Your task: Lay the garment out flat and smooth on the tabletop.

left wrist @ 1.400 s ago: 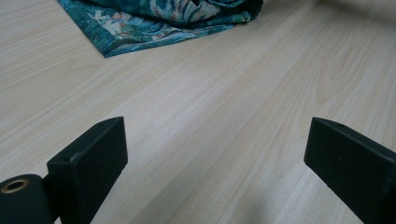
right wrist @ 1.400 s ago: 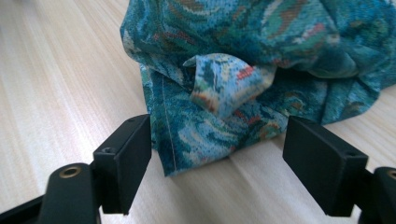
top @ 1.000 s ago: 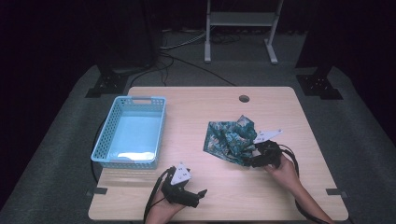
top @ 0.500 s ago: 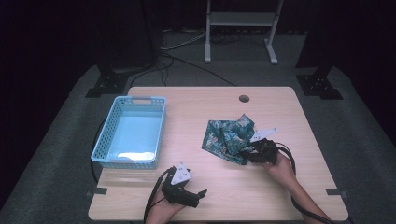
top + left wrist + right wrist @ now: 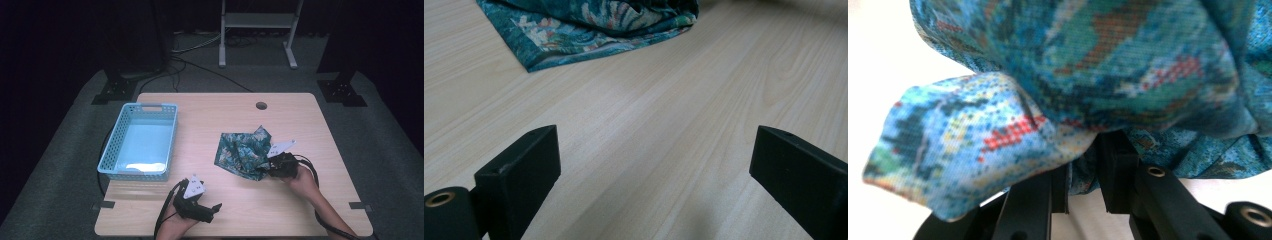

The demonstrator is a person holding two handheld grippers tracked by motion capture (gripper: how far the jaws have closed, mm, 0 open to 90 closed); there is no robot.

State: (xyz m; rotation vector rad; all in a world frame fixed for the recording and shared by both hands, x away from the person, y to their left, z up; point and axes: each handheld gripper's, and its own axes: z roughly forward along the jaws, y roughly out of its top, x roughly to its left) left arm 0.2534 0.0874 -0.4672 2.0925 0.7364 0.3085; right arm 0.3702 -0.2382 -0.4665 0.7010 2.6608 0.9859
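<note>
Right tongs: right gripper [image 5: 274, 167] sits at the cloth's edge, at 4 o'clock from the cloth's middle; its jaws are pressed nearly together with a fold of cloth [image 5: 1083, 75] pinched between them
Left tongs: left gripper [image 5: 209, 211] rests low by the near table edge, jaws spread wide, nothing between them
Cloth: blue-green flowery cloth [image 5: 244, 150] lies crumpled on the table [image 5: 300, 115], right of the middle
Way to the cloth: from the left gripper the cloth lies at about 1 o'clock, well apart; in the left gripper view its corner [image 5: 574, 35] shows far ahead at 11 o'clock
Long side: the bunch runs from 7 o'clock up to 1 o'clock, though it is too crumpled to be sure
Nearer hand: the right one, it is touching the cloth
Basket: light blue basket [image 5: 114, 150] stands at the left of the table, at 9 o'clock from the cloth, well apart from it
Inside the basket: nothing that I can see
Next move, my guess: lift the cloth and carry it toward 9 o'clock, over the basket wall
</note>
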